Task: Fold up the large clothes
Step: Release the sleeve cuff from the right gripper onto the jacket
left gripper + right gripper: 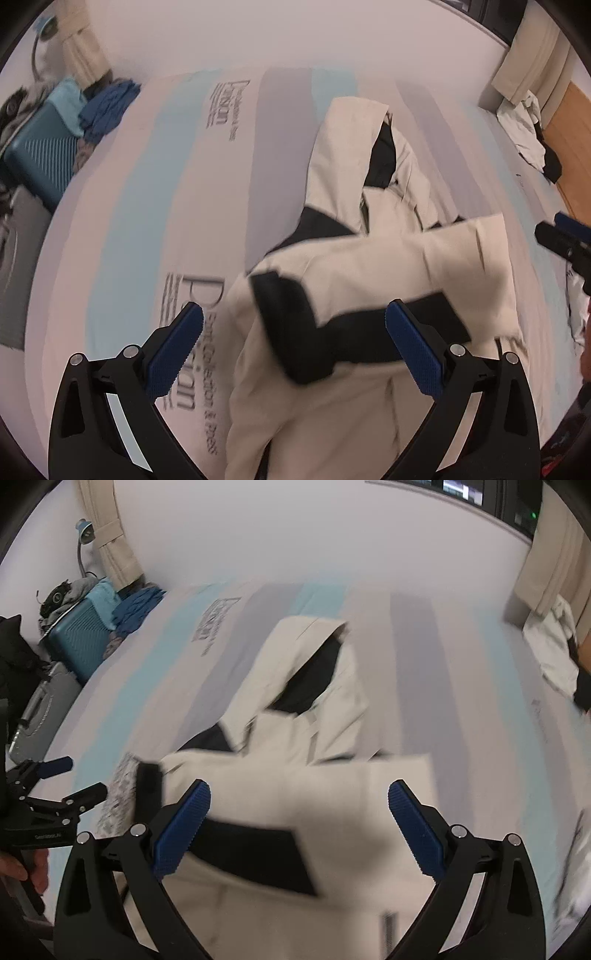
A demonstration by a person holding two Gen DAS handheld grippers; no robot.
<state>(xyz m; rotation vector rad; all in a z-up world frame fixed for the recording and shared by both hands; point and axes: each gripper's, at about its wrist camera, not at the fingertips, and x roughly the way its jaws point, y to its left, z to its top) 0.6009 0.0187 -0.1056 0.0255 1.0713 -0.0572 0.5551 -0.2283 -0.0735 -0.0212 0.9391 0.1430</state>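
Jacket (369, 258): cream with black panels, spread on striped bed (147, 206). Left gripper (293, 332) and right gripper (299, 808): both released, held above jacket, nothing grasped.

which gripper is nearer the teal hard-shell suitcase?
Left. The left gripper hovers open over the cream jacket's suitcase side; the right gripper sits across the jacket, farther away.

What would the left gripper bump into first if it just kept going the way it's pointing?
Probably the cream jacket on the bed, around its black cuff. The left gripper stands open above it; depth is unclear.
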